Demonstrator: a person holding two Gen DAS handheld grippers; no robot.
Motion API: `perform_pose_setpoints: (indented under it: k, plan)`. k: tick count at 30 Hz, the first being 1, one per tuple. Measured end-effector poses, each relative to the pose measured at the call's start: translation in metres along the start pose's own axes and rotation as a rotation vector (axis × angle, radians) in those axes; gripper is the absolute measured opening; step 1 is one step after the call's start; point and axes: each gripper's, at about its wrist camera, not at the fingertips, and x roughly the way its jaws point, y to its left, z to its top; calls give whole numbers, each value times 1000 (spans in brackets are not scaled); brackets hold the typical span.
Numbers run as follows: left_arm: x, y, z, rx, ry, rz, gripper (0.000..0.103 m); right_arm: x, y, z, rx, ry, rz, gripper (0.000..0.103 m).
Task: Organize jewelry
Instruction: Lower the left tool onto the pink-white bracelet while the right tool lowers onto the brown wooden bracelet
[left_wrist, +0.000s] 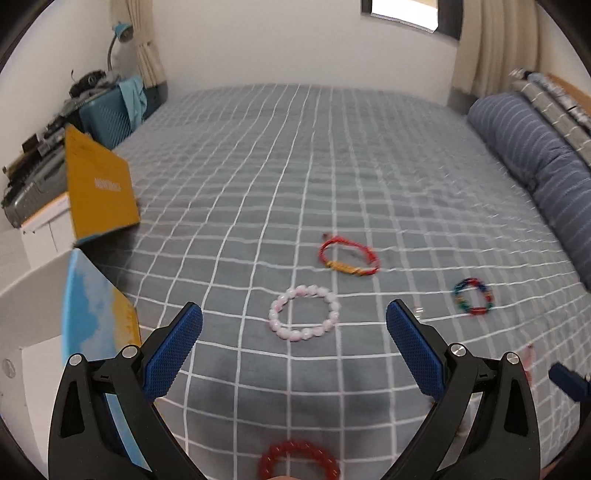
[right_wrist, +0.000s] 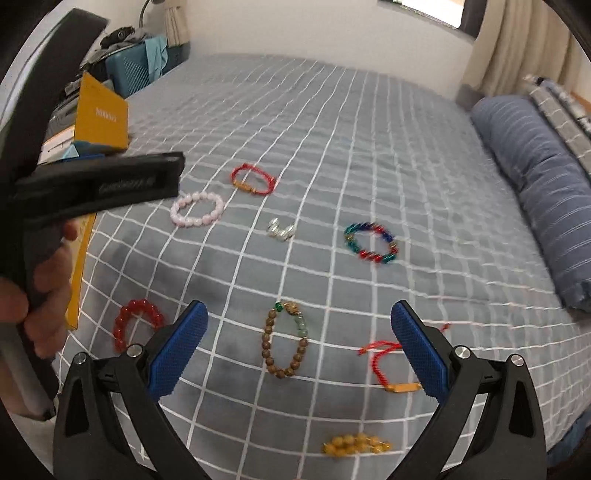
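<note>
Several bracelets lie on a grey checked bedspread (left_wrist: 258, 177). My left gripper (left_wrist: 294, 317) is open above a pink bead bracelet (left_wrist: 304, 317), also seen in the right wrist view (right_wrist: 197, 209). A red cord bracelet (left_wrist: 348, 257) lies beyond it and a multicolour one (left_wrist: 474, 296) to the right. A red bead bracelet (left_wrist: 297, 461) lies below the jaws. My right gripper (right_wrist: 299, 319) is open above a brown bead bracelet (right_wrist: 284, 339). A red cord bracelet with a gold bar (right_wrist: 388, 365) lies by the right finger, a yellow bead bracelet (right_wrist: 356, 445) below.
An open yellow and blue box (left_wrist: 99, 192) stands at the bed's left edge. A blue striped bolster (left_wrist: 539, 162) lies along the right. Silver beads (right_wrist: 280, 229) sit mid-bed. The left gripper's body (right_wrist: 99, 184) and the hand holding it fill the right view's left side.
</note>
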Motion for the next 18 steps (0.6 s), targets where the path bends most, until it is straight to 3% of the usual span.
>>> perform_pose_setpoints:
  k: [12, 18]
  plan:
    - [77, 10, -6, -5, 107, 53, 97, 59, -4, -7, 11, 111, 26, 88]
    - [105, 16, -10, -41, 180, -26, 97, 77, -5, -13, 9, 150, 25, 78]
